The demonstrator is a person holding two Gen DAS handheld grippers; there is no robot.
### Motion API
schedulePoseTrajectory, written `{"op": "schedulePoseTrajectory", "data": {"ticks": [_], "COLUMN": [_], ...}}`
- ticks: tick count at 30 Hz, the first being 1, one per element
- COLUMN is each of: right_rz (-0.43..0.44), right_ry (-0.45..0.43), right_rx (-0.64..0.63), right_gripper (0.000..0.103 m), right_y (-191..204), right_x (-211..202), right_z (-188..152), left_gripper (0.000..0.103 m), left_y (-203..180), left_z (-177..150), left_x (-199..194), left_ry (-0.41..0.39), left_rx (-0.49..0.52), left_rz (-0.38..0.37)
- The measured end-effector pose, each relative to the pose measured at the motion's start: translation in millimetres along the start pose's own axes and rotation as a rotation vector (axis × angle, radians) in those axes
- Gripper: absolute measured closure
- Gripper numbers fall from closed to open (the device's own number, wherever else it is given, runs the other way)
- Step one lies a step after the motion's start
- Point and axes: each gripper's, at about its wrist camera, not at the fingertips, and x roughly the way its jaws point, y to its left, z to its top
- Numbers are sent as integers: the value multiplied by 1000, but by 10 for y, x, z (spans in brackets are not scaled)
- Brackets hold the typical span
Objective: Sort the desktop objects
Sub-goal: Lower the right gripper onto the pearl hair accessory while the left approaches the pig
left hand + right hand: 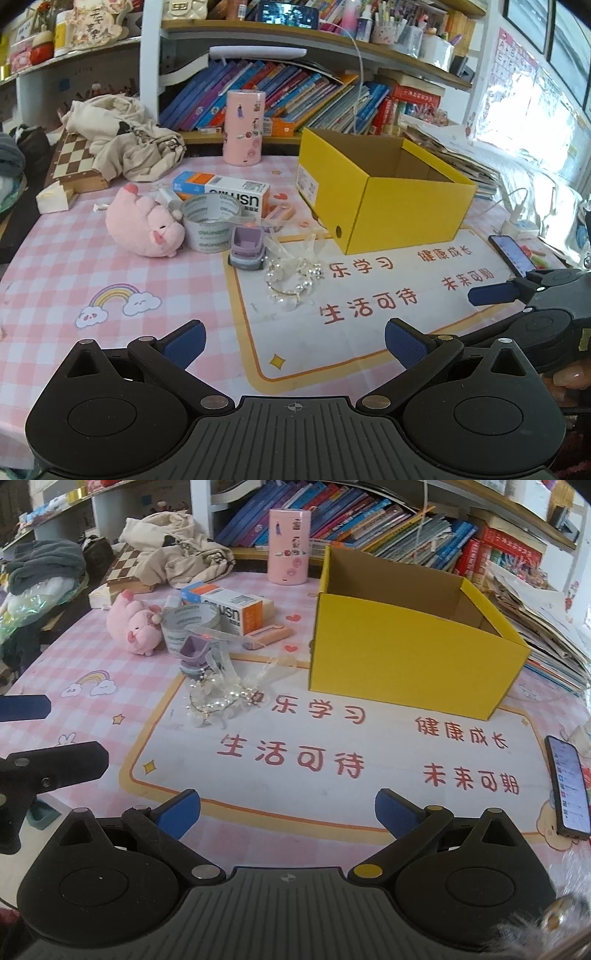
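1. While both grippers hover low over the pink checked desk mat (pixel 92 720), the yellow box (pixel 406 657) stands open-topped at the back right; what shows of its inside is bare cardboard.
2. Left gripper (pixel 293 341) and right gripper (pixel 288 814) each have fingers spread wide, holding nothing.
3. Clustered left of the box: pink plush pig (pixel 147 229), tape roll (pixel 208 223), purple toy car (pixel 246 248), pearl hair ornament (pixel 291 282), white-orange carton (pixel 225 190).
4. Only the right wrist view shows the whole phone (pixel 569 786), lying near the mat's right edge.
5. Between grippers and clutter, the lettered white panel lies open.
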Motion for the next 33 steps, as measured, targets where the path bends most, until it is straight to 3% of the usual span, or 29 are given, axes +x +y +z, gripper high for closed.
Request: {"op": "schedulePoseTrajectory", "data": {"ticks": [11,24,33], "right_rz": [67,220,359], "right_ry": [-11,-17,26], "right_rx": [-61,-217,-336], "right_gripper": [2,2,2], "right_y": [-72,-281,-352], "right_x": [136,428,665], "right_z": [148,546,697], "left_gripper": [0,0,0], "left_y": [-70,-108,-229], "left_z": [84,284,290], "left_x": [115,243,376], "left_ry": [10,-35,10], "left_rx": [-27,-206,-279], "left_rz": [28,208,318]}}
